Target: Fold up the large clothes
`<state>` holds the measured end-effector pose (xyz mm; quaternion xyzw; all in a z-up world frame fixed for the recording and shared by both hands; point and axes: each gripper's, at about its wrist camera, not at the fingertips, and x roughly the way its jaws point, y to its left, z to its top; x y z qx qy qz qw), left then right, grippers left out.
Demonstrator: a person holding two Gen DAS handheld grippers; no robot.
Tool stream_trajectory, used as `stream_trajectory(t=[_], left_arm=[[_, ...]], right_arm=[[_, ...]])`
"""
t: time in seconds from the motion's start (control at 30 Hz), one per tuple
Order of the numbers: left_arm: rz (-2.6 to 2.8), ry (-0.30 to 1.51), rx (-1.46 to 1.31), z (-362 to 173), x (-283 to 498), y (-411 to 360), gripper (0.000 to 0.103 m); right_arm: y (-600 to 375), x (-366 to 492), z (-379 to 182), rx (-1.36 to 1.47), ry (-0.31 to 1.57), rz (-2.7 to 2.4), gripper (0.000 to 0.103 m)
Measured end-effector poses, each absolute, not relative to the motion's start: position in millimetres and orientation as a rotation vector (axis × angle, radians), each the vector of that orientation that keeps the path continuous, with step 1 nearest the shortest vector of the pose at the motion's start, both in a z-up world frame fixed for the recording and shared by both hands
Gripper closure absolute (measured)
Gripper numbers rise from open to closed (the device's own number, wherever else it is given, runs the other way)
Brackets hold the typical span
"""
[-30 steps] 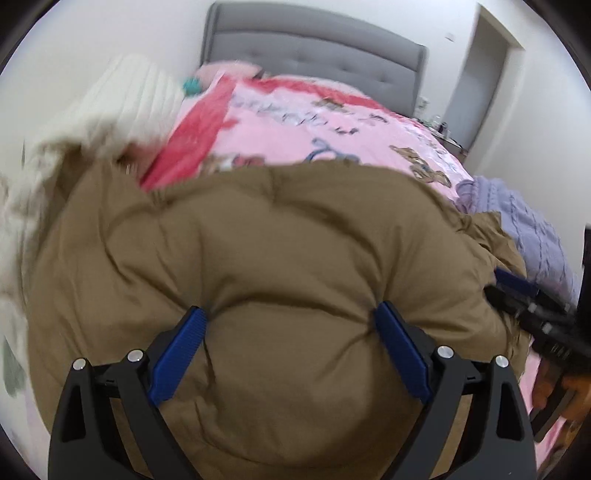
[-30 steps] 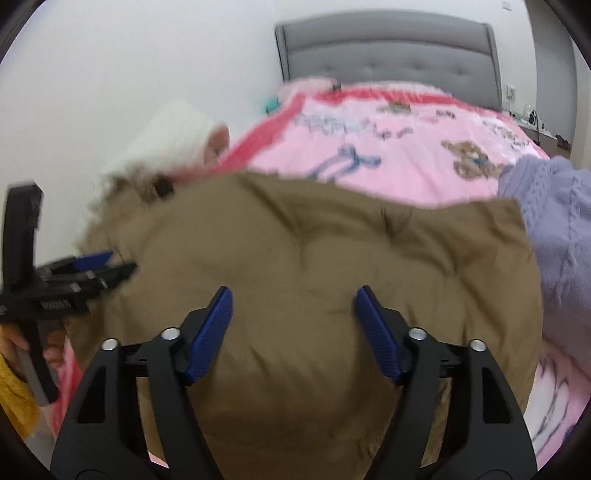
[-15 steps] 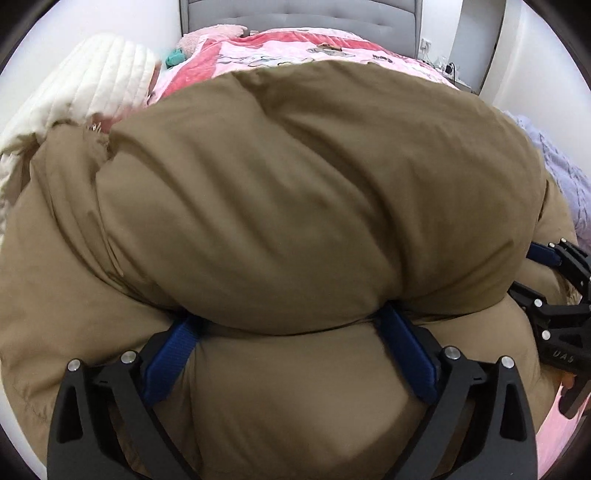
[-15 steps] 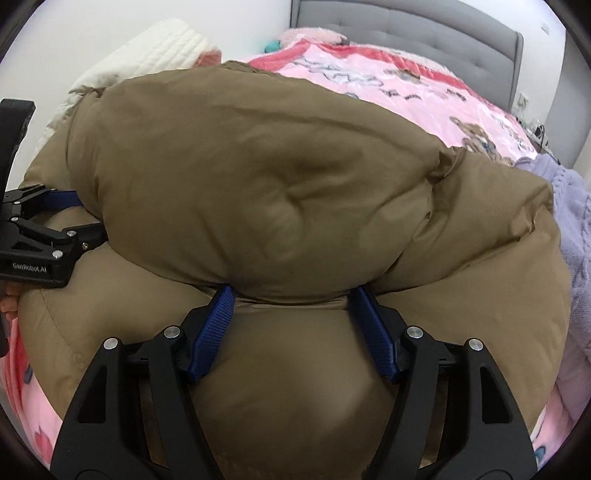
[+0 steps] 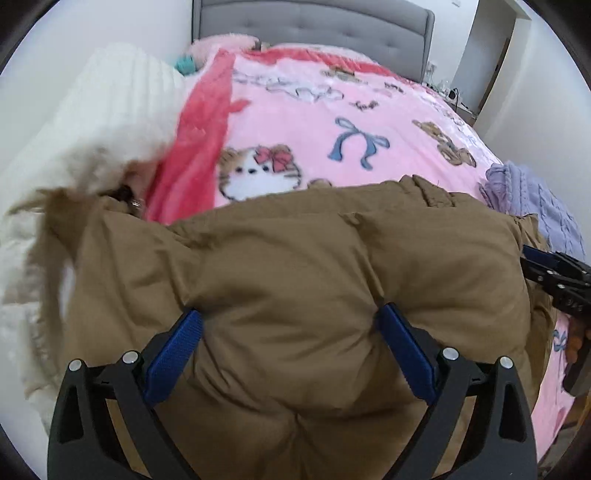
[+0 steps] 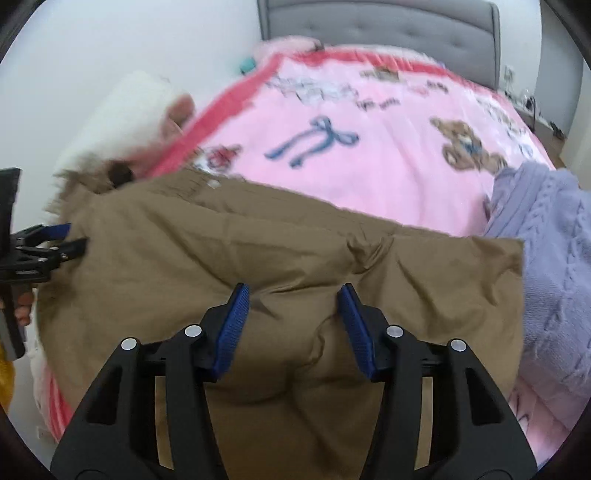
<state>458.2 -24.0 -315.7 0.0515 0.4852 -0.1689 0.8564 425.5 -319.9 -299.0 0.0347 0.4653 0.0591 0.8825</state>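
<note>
A brown padded coat (image 5: pixel 295 258) lies across the near end of the bed, its fur-trimmed hood toward the left. My left gripper (image 5: pixel 288 312) has a thick bulge of the coat between its blue pads, and creases run out from both tips. In the right wrist view the coat (image 6: pixel 258 240) fills the foreground. My right gripper (image 6: pixel 292 290) is closing on a fold of it, the cloth pinched and wrinkled between the pads. Each gripper also shows at the edge of the other's view: the right gripper (image 5: pixel 528 262) on the coat's right side, the left gripper (image 6: pixel 75 235) on its left side.
A pink cartoon blanket (image 5: pixel 332 129) covers the bed up to a grey tufted headboard (image 5: pixel 314 22). A white quilted garment (image 5: pixel 110 110) lies at the left by the wall. A lilac knitted sweater (image 6: pixel 546 240) sits at the coat's right. A doorway (image 5: pixel 491 55) stands far right.
Half a second ago the coat bulged high and hid most of the bed; now it lies lower and the pink blanket shows. The right jaws have narrowed. Both grippers have shifted.
</note>
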Motion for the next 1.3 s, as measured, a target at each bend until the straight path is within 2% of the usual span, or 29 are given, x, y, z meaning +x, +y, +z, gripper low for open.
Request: stream_trajectory(t=[0.07,0.23,0.4,0.53,0.57,0.63,0.77,0.9,1.1,1.3], left_arm=[[-0.349,1.044,0.106,-322.8,465.6,-31.2,0.006],[-0.326,1.099,0.105,-344.3,479.2,-35.1,0.004],[-0.315,1.075,0.121,-345.6,475.8,-37.2,0.004],[-0.311,1.004,0.133,-321.2,454.1,-15.3,0.005],[-0.287,0.944,0.143,-310.4,441.6,-2.3,0.004],[-0.233,0.869,0.164,-297.0,425.2,18.2,0.005],[-0.148,0.858,0.212,-287.7,412.8,62.7,0.005],[-0.186,0.967,0.097,-302.5,423.5,113.5,0.005],[-0.385,1.146,-0.185,-350.6,451.0,161.1,0.005],[-0.513,1.263,-0.296,-387.9,466.7,166.9,0.005]], right_arm=[[-316.8,431.2,-311.6,0.049,0.999,0.098,0.042],[-323.8,444.2,-336.2,0.115,1.056,0.074,0.041],[-321.3,442.3,-334.6,0.088,1.033,0.064,0.036],[-332.5,419.2,-311.7,0.106,0.929,0.066,0.020],[-337.7,407.0,-303.5,0.122,0.886,0.071,0.014],[-349.8,385.7,-293.3,0.145,0.843,0.067,0.008],[-380.6,356.1,-287.6,0.190,0.862,0.027,0.008],[-415.5,340.8,-300.7,0.208,0.958,-0.027,0.008],[-450.0,328.8,-327.0,0.329,1.023,-0.012,0.008],[-455.4,325.0,-343.0,0.389,1.045,-0.028,0.008]])
